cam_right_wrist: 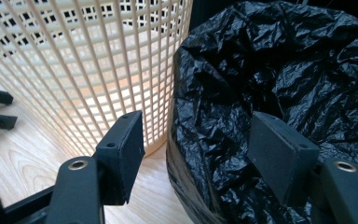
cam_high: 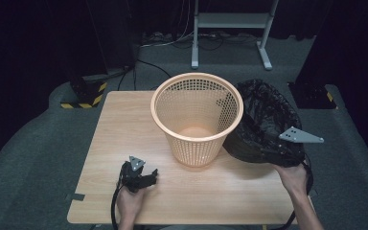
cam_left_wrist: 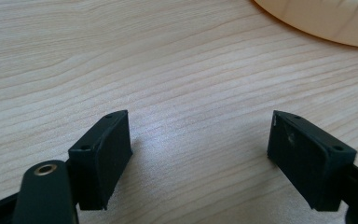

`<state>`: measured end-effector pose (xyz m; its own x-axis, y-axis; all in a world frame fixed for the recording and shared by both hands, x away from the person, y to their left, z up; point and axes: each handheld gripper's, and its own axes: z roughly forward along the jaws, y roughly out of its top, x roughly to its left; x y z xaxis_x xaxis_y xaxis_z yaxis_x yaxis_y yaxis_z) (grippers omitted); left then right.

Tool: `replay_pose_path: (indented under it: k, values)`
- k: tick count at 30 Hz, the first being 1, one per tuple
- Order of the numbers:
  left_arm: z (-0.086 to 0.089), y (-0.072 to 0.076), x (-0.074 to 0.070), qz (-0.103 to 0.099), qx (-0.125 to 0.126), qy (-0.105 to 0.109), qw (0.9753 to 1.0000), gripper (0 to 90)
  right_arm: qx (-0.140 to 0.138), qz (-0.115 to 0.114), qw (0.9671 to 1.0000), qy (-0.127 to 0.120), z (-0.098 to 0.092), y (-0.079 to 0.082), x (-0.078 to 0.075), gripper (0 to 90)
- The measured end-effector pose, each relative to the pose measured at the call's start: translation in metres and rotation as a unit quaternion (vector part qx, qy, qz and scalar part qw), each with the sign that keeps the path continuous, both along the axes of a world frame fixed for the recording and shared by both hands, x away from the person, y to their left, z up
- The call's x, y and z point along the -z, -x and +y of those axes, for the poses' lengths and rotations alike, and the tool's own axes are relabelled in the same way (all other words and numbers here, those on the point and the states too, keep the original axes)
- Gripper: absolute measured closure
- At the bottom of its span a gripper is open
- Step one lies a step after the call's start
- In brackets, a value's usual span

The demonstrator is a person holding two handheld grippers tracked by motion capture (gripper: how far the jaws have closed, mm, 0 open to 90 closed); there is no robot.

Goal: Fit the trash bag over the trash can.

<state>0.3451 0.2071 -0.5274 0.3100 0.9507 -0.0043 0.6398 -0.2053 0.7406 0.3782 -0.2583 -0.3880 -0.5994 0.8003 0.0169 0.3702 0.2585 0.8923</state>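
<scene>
On the wooden table I see my left gripper resting, jaws apart — my right gripper gapes around the black bag's edge beside the basket.

On the tabletop, I see bare wood to the left of the basket and along the near edge, where my left tongs sit with jaws apart over open wood. On the right, the black bag presses against the basket, closing that gap. My right tongs face that seam, one jaw toward each.
</scene>
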Motion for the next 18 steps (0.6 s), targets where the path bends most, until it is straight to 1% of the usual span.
replay_pose_path:
  k: [5, 7, 12, 15, 18]
  values:
    - [0.0, 0.0, 0.0, 0.0, 0.0, 0.0, 1.0, 21.5, 0.002, -0.001, 1.0, 0.001, -0.002, -0.002, -0.002, 35.6]
    - [0.0, 0.0, 0.0, 0.0, 0.0, 0.0, 1.0, 21.5, 0.007, 0.002, 1.0, -0.002, -0.004, -0.005, -0.003, 35.5]
    - [0.0, 0.0, 0.0, 0.0, 0.0, 0.0, 1.0, 21.5, 0.017, 0.001, 0.9998, -0.005, -0.008, -0.011, -0.006, 35.3]
    - [0.0, 0.0, 0.0, -0.001, -0.001, 0.001, 1.0, 21.5, 0.022, 0.0, 0.9998, -0.004, -0.01, -0.014, -0.009, 35.2]
    - [0.0, 0.0, 0.0, -0.001, -0.001, 0.0, 1.0, 21.6, 0.025, 0.003, 0.9997, -0.004, -0.012, -0.018, -0.01, 34.7]
